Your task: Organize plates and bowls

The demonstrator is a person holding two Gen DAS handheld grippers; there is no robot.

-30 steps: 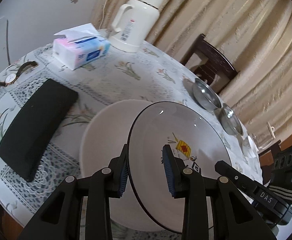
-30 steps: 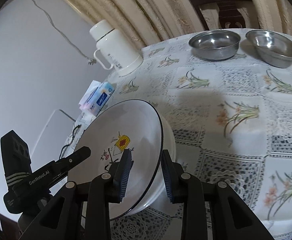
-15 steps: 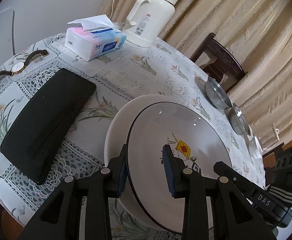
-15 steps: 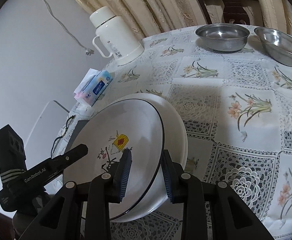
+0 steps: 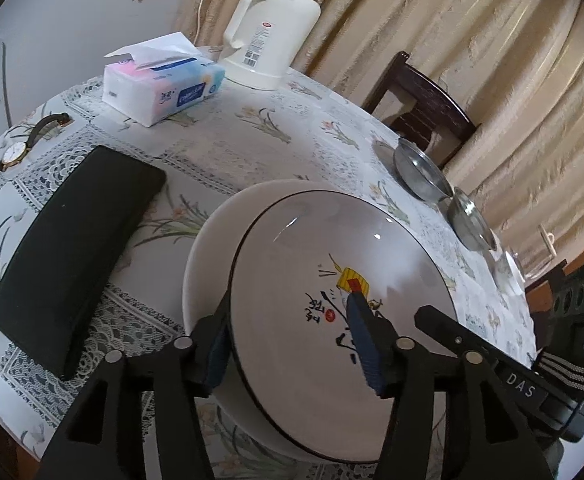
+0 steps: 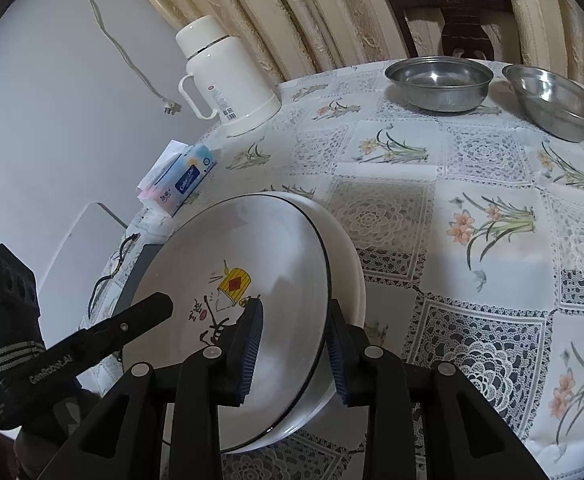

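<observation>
A white plate with a black rim and a small drawing [image 5: 332, 248] [image 6: 252, 240] lies tilted in a plain white plate [image 5: 208, 248] [image 6: 352, 276] on the flowered tablecloth. My left gripper [image 5: 288, 312] stands open astride its near rim, one finger under the plate and the other above it, with a clear gap. My right gripper [image 6: 294, 308] is shut on the opposite rim, one pad on the inner face and one outside. Two steel bowls [image 5: 420, 168] [image 5: 470, 220] sit side by side at the far edge, also in the right wrist view [image 6: 436, 80] [image 6: 560, 100].
A white thermos jug [image 5: 276, 28], a tissue pack [image 5: 164, 80], a black case [image 5: 72, 248] and a wristwatch [image 5: 14, 152] lie left of the plates. A dark wooden chair [image 5: 424, 100] stands behind the bowls, before curtains. The table's near edge runs just below the plates.
The black-rimmed plate has come down over the plain white plate. My left gripper's jaws have spread wide; the right ones look about as close as before.
</observation>
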